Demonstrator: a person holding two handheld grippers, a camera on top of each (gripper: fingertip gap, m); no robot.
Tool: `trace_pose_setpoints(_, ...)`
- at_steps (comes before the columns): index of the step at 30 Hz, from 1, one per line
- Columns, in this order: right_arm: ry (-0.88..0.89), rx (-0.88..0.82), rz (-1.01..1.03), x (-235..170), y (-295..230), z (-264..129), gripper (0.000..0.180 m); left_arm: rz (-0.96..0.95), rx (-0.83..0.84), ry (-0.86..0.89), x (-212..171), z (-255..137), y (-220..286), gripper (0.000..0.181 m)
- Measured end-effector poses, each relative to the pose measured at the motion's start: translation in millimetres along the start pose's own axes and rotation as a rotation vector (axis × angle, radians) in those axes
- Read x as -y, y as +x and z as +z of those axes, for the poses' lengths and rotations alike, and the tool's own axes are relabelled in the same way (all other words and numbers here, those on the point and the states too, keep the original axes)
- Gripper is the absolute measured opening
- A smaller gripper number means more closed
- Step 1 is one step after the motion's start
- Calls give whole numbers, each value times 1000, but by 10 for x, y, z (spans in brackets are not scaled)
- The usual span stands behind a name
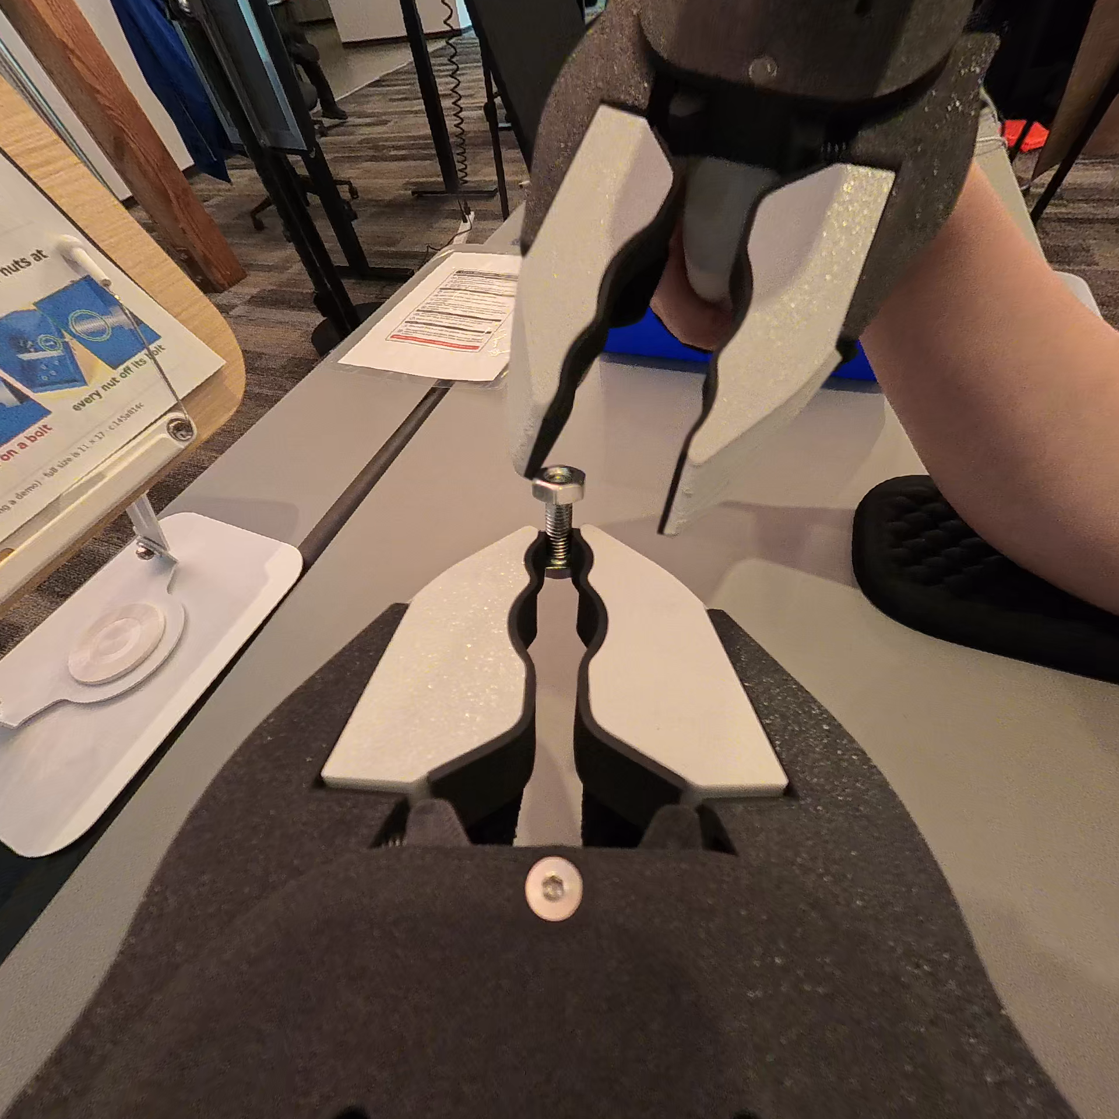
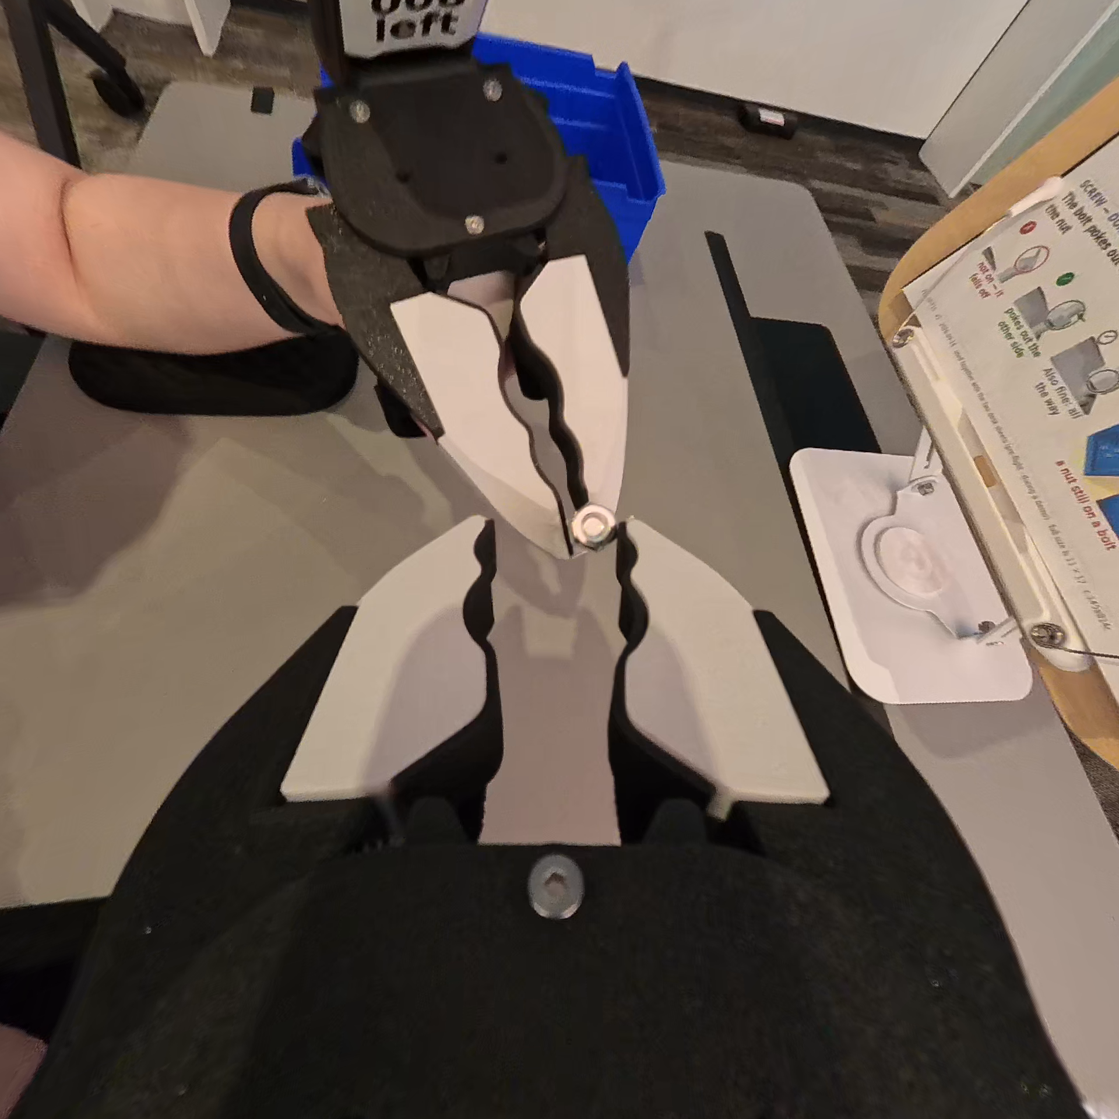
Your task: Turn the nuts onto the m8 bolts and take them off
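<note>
A silver bolt (image 1: 557, 536) stands upright, thread up, with a hex nut (image 1: 558, 482) at its top end. My left gripper (image 1: 557, 548) is shut on the bolt's lower end, just above the grey table (image 1: 848, 787). My right gripper (image 1: 599, 499) comes down from above with its jaws open. One of its fingertips (image 1: 536, 466) touches the nut's side and the other stands well apart. In the right wrist view the nut (image 2: 593, 524) shows end-on at the tip of the left gripper (image 2: 578, 539). It sits beside the right-hand finger of my open right gripper (image 2: 554, 533).
A blue bin (image 2: 599, 121) stands at the table's far side. An instruction board (image 1: 91, 339) on a white base (image 1: 181, 636) stands to one side. A laminated sheet (image 1: 448, 315) lies flat on the table. A black arm pad (image 1: 969, 575) lies under the person's forearm.
</note>
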State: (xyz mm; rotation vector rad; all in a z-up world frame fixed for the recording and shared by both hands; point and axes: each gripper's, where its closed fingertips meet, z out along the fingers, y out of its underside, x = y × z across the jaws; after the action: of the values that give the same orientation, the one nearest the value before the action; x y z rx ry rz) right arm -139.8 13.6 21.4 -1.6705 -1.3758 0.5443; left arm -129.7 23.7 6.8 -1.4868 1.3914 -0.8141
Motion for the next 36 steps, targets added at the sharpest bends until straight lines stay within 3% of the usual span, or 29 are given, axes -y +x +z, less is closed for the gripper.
trace_pose_setpoints(2, -19, -4, -3, -34, -3, -18, 35, -4, 5, 0, -4, -9, -18, 7)
trace_pose_setpoints(4, -14, 45, 15, -44, -63, -54, 19, -9, 9, 7, 6, -17, -34, 7)
trace_pose_setpoints(14, -32, -15, 20, -49, 42, 24, 32, 21, 0, -41, -66, 29, 5, 7)
trace_pose_setpoints(21, -76, 16, 53, -145, 4, -18, 21, 25, 9, -51, -86, 38, -10, 7)
trace_pose_setpoints(25, -34, -19, 44, -59, 57, -11, 33, 31, 3, -59, -102, 65, 16, 7)
trace_pose_setpoints(36, -86, -21, 52, -134, 50, -4, 31, 27, 6, -48, -80, 44, -4, 7)
